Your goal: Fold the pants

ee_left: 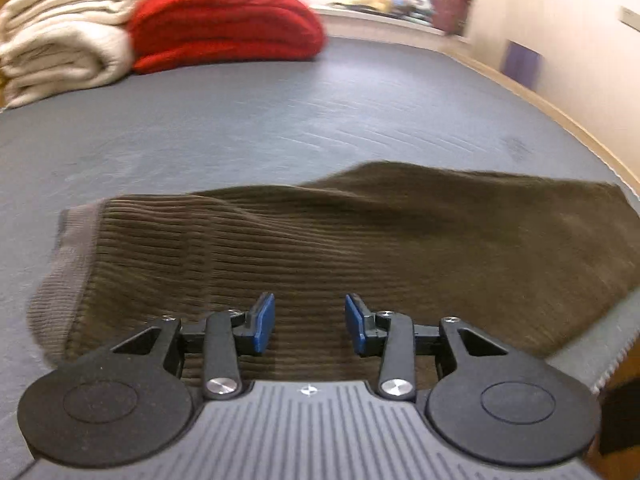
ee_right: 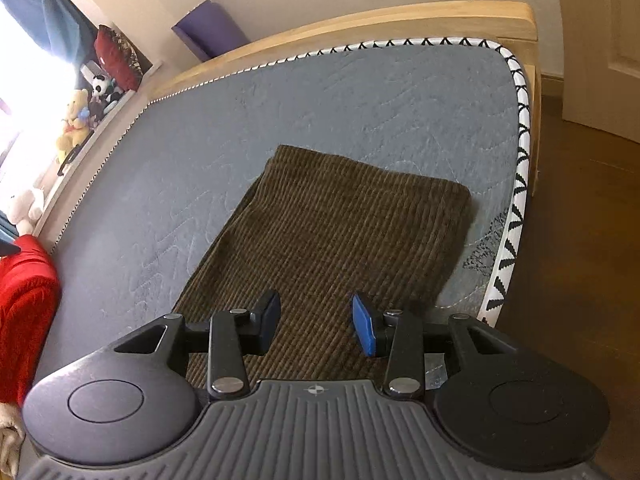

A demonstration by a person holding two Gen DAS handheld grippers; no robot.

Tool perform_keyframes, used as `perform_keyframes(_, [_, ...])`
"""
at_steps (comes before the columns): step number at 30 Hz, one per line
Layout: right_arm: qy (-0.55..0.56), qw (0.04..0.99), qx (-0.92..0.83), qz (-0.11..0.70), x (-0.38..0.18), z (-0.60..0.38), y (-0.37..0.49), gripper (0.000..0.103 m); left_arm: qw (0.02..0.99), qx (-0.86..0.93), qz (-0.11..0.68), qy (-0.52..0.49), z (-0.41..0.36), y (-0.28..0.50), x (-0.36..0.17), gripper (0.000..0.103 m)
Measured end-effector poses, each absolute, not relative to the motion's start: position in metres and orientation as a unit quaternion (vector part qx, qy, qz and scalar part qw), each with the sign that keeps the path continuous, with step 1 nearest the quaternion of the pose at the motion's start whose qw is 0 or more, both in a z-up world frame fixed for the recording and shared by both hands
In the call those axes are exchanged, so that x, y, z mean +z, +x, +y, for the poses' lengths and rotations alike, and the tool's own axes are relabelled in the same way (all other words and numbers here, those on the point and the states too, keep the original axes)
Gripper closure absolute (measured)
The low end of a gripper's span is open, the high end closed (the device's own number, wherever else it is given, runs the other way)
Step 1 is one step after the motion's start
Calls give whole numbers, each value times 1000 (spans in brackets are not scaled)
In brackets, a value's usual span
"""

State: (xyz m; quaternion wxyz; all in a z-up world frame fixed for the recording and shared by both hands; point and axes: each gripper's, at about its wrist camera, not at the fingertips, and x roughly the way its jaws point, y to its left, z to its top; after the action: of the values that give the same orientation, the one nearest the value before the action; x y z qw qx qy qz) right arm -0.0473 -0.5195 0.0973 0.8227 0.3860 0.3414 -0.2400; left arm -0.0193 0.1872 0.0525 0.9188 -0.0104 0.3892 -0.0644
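Observation:
Brown corduroy pants (ee_left: 340, 248) lie flat on a grey mattress (ee_left: 260, 120), with a grey waistband (ee_left: 68, 248) at the left end. My left gripper (ee_left: 310, 322) is open and empty, just above the near edge of the pants. In the right wrist view the pants (ee_right: 332, 236) run away from me toward a folded far end near the mattress edge. My right gripper (ee_right: 316, 326) is open and empty above the near part of the pants.
A red folded blanket (ee_left: 228, 24) and cream folded blankets (ee_left: 60, 40) lie at the far left of the mattress. A wooden bed frame (ee_right: 360, 28) borders the mattress (ee_right: 360, 92). Plush toys (ee_right: 76, 124) sit on a window ledge. The floor (ee_right: 580, 240) lies to the right.

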Motion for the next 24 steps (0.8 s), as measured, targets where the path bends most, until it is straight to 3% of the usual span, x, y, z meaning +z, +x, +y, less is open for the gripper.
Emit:
perform_keyframes(5, [396, 822, -237, 333, 99, -524, -51, 61, 912, -103, 395, -29, 165, -17, 46, 60])
perform_keyframes(9, [397, 818, -247, 336, 95, -533, -55, 61, 885, -104, 453, 34, 142, -14, 16, 58])
perform_keyframes(24, [469, 757, -311, 331, 51, -590, -69, 56, 890, -106, 441, 44, 145, -11, 13, 53])
